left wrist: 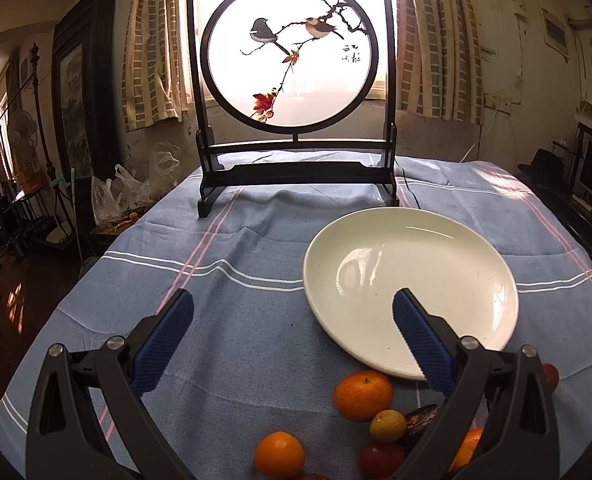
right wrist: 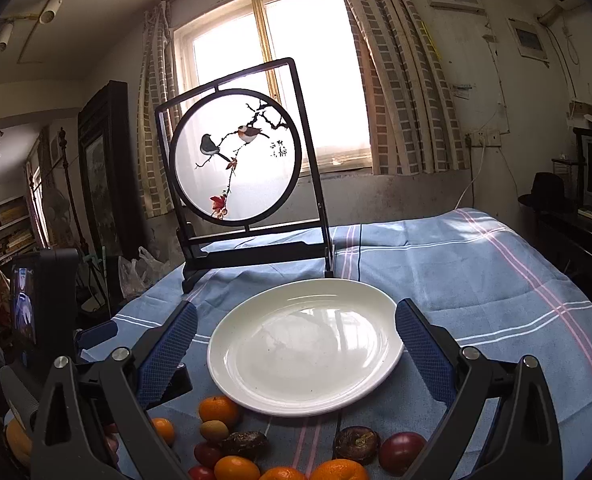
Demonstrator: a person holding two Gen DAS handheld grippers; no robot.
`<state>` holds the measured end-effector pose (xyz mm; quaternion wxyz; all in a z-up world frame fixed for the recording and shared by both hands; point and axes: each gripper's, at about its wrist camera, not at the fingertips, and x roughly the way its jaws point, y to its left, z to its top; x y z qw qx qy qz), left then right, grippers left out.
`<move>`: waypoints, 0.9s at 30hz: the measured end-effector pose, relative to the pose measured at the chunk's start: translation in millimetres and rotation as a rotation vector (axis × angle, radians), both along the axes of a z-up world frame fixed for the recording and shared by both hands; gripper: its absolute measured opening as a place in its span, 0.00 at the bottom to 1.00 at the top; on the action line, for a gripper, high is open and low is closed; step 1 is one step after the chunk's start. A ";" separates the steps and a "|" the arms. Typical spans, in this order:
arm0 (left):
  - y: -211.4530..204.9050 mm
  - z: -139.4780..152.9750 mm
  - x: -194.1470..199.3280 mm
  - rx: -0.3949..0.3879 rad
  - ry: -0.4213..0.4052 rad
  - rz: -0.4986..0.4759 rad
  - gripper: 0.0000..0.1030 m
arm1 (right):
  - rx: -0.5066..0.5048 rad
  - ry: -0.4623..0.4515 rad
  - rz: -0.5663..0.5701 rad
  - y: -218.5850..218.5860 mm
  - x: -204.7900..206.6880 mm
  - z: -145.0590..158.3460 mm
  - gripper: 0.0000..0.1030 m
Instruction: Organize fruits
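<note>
While nothing is yet held, left gripper [left wrist: 292, 322] and right gripper [right wrist: 296, 334] spread wide over bench. Empty plate [right wrist: 256, 394] awaiting fruits; oranges [right wrist: 219, 411] clustered just before its near rim, probably for easy reach.

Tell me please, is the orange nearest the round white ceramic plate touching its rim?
Cannot tell: in the right wrist view the orange meets the plate's rim with no visible gap, but overlap could hide one.

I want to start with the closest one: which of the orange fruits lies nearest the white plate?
The orange just off the plate's near rim, almost touching it. The other oranges, like the one at the bottom edge, lie farther back.
</note>
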<state>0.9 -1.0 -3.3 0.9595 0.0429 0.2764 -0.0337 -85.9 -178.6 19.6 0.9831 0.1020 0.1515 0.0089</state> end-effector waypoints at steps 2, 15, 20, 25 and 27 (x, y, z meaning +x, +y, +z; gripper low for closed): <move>-0.5 -0.1 0.0 0.000 0.001 -0.001 0.95 | 0.007 0.016 0.004 0.0 2.8 -1.0 0.96; -4.4 4.8 -6.6 0.005 -0.041 -0.021 0.95 | 0.016 0.092 0.044 4.2 9.5 -8.2 0.96; -6.3 8.3 -8.4 0.003 -0.053 -0.028 0.95 | -0.015 0.103 0.074 13.0 10.7 -7.2 0.96; -2.9 18.5 -9.7 -0.032 -0.050 -0.045 0.95 | -0.009 0.096 0.102 14.2 3.0 5.6 0.96; 2.3 23.7 -14.7 -0.045 -0.058 -0.049 0.95 | -0.011 0.100 0.116 10.8 -4.2 11.7 0.96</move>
